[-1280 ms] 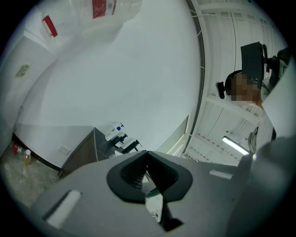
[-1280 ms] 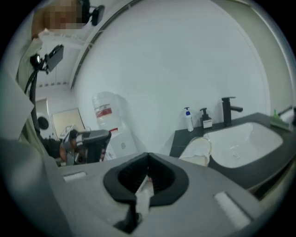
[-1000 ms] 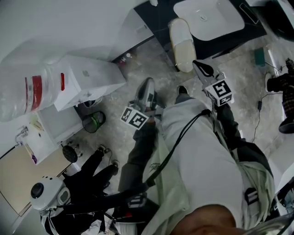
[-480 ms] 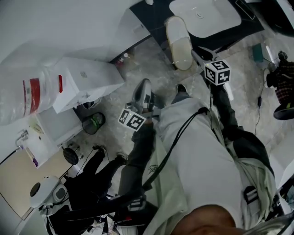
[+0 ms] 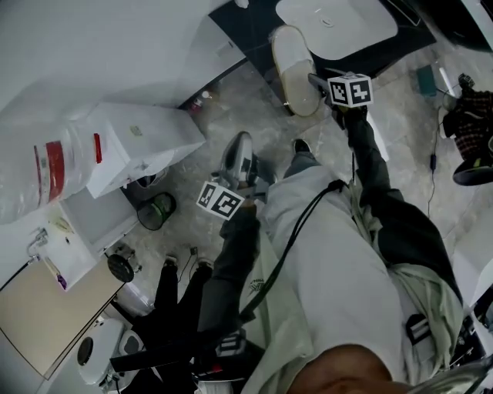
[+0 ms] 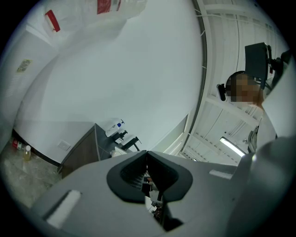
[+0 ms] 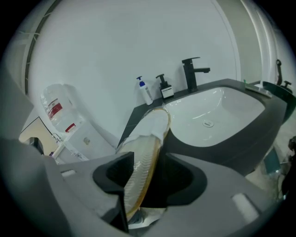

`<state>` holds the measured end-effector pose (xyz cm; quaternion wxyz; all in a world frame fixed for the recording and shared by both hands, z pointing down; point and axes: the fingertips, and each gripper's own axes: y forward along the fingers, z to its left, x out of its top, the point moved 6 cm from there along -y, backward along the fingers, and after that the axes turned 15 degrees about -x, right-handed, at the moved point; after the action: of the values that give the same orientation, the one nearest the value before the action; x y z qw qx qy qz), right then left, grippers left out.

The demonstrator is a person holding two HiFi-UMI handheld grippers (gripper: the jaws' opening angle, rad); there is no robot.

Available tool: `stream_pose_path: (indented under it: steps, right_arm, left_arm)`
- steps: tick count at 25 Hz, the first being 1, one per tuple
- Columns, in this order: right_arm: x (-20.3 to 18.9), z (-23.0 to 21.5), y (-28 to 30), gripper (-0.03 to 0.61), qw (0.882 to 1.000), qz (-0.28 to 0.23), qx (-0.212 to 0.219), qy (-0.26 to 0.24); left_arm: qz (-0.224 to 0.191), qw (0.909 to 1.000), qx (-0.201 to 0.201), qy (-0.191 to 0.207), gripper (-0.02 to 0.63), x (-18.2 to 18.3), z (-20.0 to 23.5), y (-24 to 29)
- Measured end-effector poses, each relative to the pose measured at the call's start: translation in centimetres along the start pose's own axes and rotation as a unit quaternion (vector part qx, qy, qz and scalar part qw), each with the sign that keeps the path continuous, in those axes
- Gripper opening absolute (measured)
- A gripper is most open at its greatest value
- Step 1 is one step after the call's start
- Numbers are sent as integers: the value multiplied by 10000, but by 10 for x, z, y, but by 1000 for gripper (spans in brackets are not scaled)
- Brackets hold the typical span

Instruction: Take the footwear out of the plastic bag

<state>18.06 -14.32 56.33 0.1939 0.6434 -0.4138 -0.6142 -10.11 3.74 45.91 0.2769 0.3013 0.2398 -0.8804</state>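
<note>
A cream slipper [image 5: 295, 68] lies on the dark counter beside the sink; whether a plastic bag still wraps it I cannot tell. In the right gripper view the slipper [image 7: 144, 152] stands on edge, ribbed sole showing, between the jaws. My right gripper [image 5: 313, 78] [image 7: 151, 159] is opening: the sole leans near the left jaw and the right jaw stands clear of it. My left gripper [image 5: 240, 145] [image 6: 147, 157] is shut on nothing, held lower over the floor and pointing up at the wall.
A white sink [image 5: 335, 19] with a black faucet [image 7: 193, 71] and two pump bottles [image 7: 154, 89] sits on the counter. At the left are a white cabinet [image 5: 142, 142] and a clear container with red labels [image 5: 46, 165]. A person in black [image 5: 181, 300] stands lower left.
My right gripper has moved up toward the counter and its jaws have gone from shut to wide apart around the slipper. The left gripper has hardly moved. The person in black shifted.
</note>
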Motion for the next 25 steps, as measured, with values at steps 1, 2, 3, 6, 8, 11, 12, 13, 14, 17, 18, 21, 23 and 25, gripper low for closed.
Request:
stream_pose_path:
  steps: [1, 2, 3, 6, 8, 11, 12, 13, 14, 17, 18, 21, 23, 25]
  right_arm:
    - [-2, 3, 3, 199, 9999, 150, 70, -22]
    - [-4, 7, 6, 199, 9993, 324, 156, -56]
    - [-7, 12, 10, 199, 9984, 506, 247, -76]
    - [-14, 22, 21, 199, 9939, 863, 638, 266]
    - [-16, 22, 27, 199, 9893, 874, 884, 762]
    - [-19, 14, 29, 155, 9822, 654, 1096, 1376]
    - [-19, 12, 28, 126, 9785, 569, 1205, 1572]
    - [-18, 10, 26, 102, 9735, 480, 1354, 1780]
    - [-17, 9, 25, 80, 9676, 393, 1527, 1970]
    - [-13, 9, 16, 54, 9556, 187, 2053, 2106]
    - [-10, 11, 13, 52, 9507, 121, 2263, 2117]
    - [-6, 8, 4, 38, 9367, 23, 2553, 2397]
    - [5, 9, -5, 35, 9357, -341, 2874, 2018]
    - [14, 16, -21, 35, 9278, -509, 3237, 1784]
  left_arm:
    - [-8, 10000, 15, -24, -15, 0, 1, -2]
    - [-18, 10000, 33, -46, -15, 0, 2, -4]
    - [-27, 10000, 54, -66, -15, 1, 4, -6]
    - [-46, 9999, 104, -108, -15, 4, 8, -11]
    - [-43, 9999, 113, -121, -15, 6, 11, -12]
    - [-36, 9998, 115, -150, -15, 7, 16, -15]
    - [-36, 9998, 121, -160, -15, 8, 17, -16]
    - [-40, 9998, 128, -167, -15, 9, 18, -17]
    - [-45, 9998, 130, -172, -15, 9, 20, -18]
    - [-26, 9997, 40, -225, -14, 8, 23, -17]
    - [-14, 9996, -24, -284, -9, 6, 25, -15]
    - [-14, 9982, -301, -523, 28, 0, 31, -9]
    - [-31, 9962, -492, -720, 101, -2, 36, -5]
    - [-123, 9941, -644, -866, 201, 0, 41, -1]
